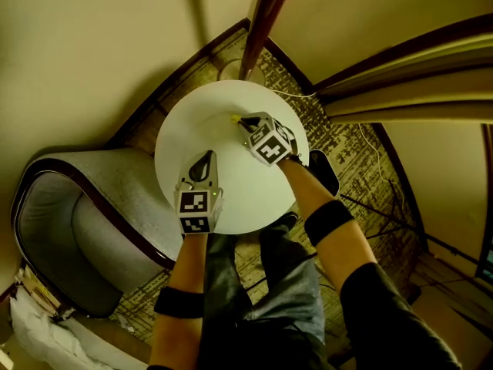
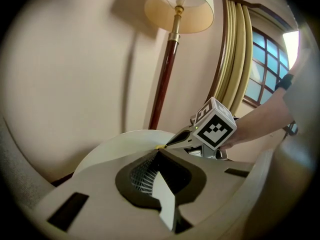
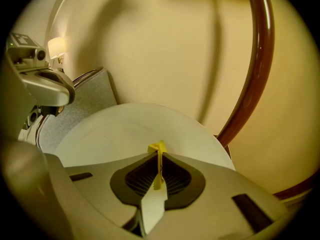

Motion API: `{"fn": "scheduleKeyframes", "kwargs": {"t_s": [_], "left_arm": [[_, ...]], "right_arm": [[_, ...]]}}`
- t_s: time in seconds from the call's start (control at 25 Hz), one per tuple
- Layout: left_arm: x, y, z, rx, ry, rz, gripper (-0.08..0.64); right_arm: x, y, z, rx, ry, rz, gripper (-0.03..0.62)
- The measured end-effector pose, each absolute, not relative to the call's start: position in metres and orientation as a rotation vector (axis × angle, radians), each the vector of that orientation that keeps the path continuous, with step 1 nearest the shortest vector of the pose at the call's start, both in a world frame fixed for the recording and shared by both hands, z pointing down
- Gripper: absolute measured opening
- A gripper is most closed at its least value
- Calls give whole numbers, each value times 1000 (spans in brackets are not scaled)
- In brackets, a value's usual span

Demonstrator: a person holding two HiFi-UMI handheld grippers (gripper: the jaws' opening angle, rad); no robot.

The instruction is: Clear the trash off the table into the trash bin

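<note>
Two bare forearms [image 1: 182, 276], each with a dark band, reach from the person's lap over the near edge of the round white worktop [image 1: 200, 122]. The left tongs [image 1: 203, 160] hang over that near edge, jaws pressed together with nothing between them; their own view shows the tips [image 2: 159, 152] meeting over the bare white top. The right tongs [image 1: 240, 120] are farther in, toward the far edge by the floor lamp's reddish pole [image 1: 262, 21]. Their jaws pinch a yellow scrap [image 3: 158, 148] of paper: a thin strip runs down between the pads and a small folded end sticks out past the tips. Whether the scrap touches the worktop cannot be told. A grey armchair [image 1: 77, 222] stands against the worktop's left edge, and curtains [image 1: 408, 91] hang beyond its right edge above a patterned carpet [image 1: 354, 153].
</note>
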State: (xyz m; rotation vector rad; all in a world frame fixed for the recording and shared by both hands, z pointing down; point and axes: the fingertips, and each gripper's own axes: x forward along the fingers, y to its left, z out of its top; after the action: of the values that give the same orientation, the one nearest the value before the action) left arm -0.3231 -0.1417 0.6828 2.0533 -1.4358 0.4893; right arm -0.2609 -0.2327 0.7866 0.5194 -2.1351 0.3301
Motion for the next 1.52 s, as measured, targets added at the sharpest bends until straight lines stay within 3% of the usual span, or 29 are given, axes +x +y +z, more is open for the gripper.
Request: {"fn": "scheduleKeyframes", "kwargs": {"t_s": [0.48, 0.88, 1.52], "left_arm": [[-332, -107, 621, 2086, -1458, 531, 0], [-305, -75, 524, 2206, -1389, 537, 0], [-39, -11, 496, 2639, -712, 732, 0]], "right_arm": [[-229, -172, 655, 761, -2236, 476, 44], [-183, -95, 526, 1035, -2310, 632, 44], [70, 33, 520, 1702, -1970, 843, 45]]}}
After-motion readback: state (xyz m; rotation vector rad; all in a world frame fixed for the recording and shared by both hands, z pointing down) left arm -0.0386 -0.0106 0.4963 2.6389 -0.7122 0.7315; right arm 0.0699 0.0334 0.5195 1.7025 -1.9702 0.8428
